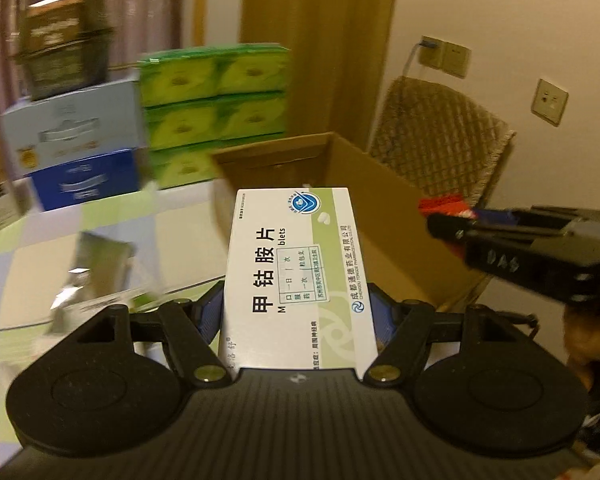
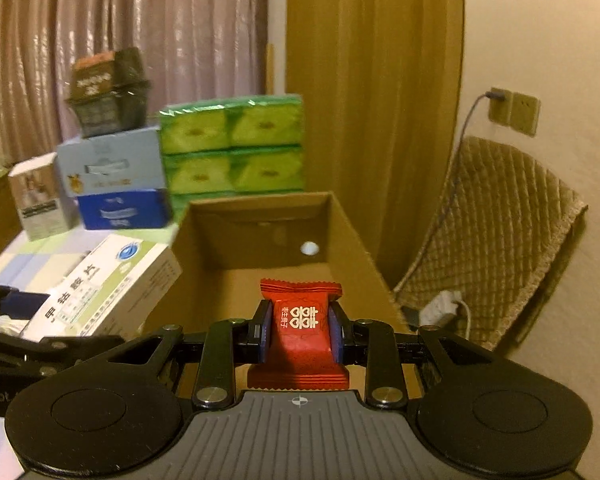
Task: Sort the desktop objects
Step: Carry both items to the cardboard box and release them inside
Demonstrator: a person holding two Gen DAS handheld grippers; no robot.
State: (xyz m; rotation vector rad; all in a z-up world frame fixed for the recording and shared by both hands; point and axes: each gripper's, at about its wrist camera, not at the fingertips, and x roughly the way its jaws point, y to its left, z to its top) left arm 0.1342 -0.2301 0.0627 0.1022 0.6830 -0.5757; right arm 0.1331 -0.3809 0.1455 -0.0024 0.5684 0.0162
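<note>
While your left gripper [image 1: 298,312] has its jaws clamped on the long sides of the white medicine box [image 1: 296,276], your right gripper [image 2: 300,332] pinches the red candy packet [image 2: 300,328] across its middle, jaws narrow. Both things sit squarely between the pads, well back toward the camera, with the far end of the box sticking out forward and the packet's crimped ends showing above and below the pads.

You look to be in the carrying step: both loads are lifted clear of the bench [image 1: 180,232] and aimed at the open cardboard box [image 2: 352,232] just ahead. The packet already hangs over its open mouth; the medicine box is at its near left wall, not yet plainly over the opening.

Next, bring the left load fully over the opening before you release, and keep the two grippers from crowding each other, since they are close side by side.

Beyond the box stand green tissue packs [image 2: 232,148], a stack of blue cartons [image 2: 116,176] and curtains; a foil pouch [image 1: 96,272] lies blurred on the bench.
</note>
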